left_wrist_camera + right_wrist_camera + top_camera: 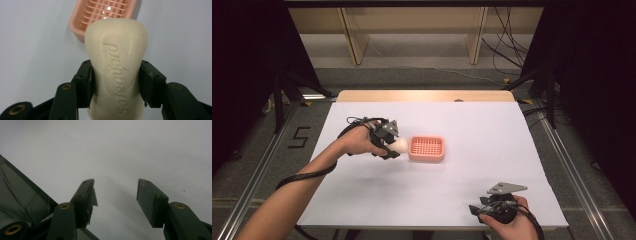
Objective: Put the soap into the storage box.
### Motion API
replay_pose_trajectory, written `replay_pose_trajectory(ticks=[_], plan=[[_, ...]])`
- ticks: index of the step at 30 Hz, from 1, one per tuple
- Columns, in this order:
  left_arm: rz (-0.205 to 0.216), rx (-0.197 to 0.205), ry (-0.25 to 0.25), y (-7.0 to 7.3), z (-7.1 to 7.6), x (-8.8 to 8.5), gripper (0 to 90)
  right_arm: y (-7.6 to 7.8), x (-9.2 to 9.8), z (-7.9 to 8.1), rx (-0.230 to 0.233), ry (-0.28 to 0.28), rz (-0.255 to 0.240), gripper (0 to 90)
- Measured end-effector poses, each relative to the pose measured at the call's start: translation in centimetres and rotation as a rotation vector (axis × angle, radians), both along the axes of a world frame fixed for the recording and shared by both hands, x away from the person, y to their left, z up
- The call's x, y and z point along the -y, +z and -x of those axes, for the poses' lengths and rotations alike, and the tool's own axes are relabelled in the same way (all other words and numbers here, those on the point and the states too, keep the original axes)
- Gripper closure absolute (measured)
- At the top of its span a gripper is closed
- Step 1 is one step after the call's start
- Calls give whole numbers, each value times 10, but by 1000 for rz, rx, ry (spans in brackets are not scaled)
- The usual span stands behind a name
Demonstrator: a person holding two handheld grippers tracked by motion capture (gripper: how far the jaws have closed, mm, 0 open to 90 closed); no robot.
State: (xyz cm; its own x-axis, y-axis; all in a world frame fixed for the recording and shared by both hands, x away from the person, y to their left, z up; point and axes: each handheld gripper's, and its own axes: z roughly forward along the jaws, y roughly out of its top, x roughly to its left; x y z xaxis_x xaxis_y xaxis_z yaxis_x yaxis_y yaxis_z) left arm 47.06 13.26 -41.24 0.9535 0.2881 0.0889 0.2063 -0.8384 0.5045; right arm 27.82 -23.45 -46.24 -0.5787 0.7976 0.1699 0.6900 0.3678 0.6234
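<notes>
A cream bar of soap [116, 57] with embossed lettering is clamped between the black jaws of my left gripper [116, 82]. In the high view that left gripper [393, 146] hovers just left of a pink slotted soap dish [427, 148], with the soap [401, 145] at the dish's left edge. The dish [100, 15] lies just beyond the soap in the left gripper view. My right gripper [475, 210] rests near the table's front right edge. In its own view the right gripper [116, 192] stands open over bare white tabletop, nothing between its jaws.
The white table [492, 135] has a wooden strip along its far edge. Beyond it stand wooden frame legs [354, 40] and loose cables [507, 50] on the floor. Metal rails run along both sides.
</notes>
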Motion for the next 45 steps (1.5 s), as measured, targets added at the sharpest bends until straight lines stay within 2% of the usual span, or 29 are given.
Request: replay_pose_trajectory(ticks=[1, 5, 7, 9, 10, 12, 13, 15, 16, 17, 18, 19, 20, 22, 23, 25, 27, 32, 33, 35, 38, 45], plan=[[-13, 0, -8, 1, -1, 0, 496, 0, 0, 0, 0, 0, -1, 483], [-5, 6, -12, 1, -2, 3, 496, 0, 0, 0, 0, 1, 0, 483], [-27, 10, -30, 2, -4, 3, 496, 0, 0, 0, -1, 0, 2, 482], [-15, 11, -21, 2, -4, 5, 496, -1, 0, 0, 10, -4, 7, 483], [-19, 14, -25, 2, -5, 5, 496, -2, -1, 1, 22, -22, -7, 483], [-8, 10, -20, 2, -5, 7, 496, -1, -1, 1, 15, -23, -5, 483], [-22, 17, -33, 3, -6, 7, 496, -1, -1, 1, 13, -21, -2, 483], [-16, 17, -32, 3, -6, 10, 496, -1, -1, 1, 12, -23, -3, 483], [-30, 21, -44, 3, -6, 10, 496, -1, -1, 1, 12, -22, -3, 482], [-16, 14, -37, 3, -6, 12, 496, -1, -1, 1, 11, -22, -4, 483], [-29, 21, -49, 4, -7, 12, 496, -1, -1, 0, 15, -19, -3, 483], [-36, 22, -56, 4, -7, 13, 496, -1, -1, 0, -5, -7, -9, 483], [-24, 18, -45, 3, -7, 14, 496, -3, 0, -1, -10, 8, -50, 482], [-28, 24, -52, 3, -8, 16, 496, -3, 0, -1, -6, 8, -43, 482], [-50, 20, -67, 4, -9, 16, 496, -3, 0, -1, -8, 8, -44, 482], [-32, 24, -57, 3, -9, 18, 496, -3, 0, -1, -7, 8, -44, 482], [-43, 26, -66, 3, -11, 20, 496, -2, 2, -1, -26, 17, -49, 482], [-50, 28, -73, 3, -12, 22, 496, -3, 2, -1, -22, 12, -46, 482], [-37, 25, -63, 2, -12, 23, 496, -3, 2, -1, -21, 12, -46, 482], [-48, 29, -76, 2, -14, 24, 496, -2, 2, -1, -22, 11, -46, 482], [-48, 25, -79, 3, -15, 26, 496, -4, 2, -2, 0, 8, -47, 482], [-48, 34, -89, 3, -16, 32, 496, -3, 2, -1, -15, 11, -45, 482]])
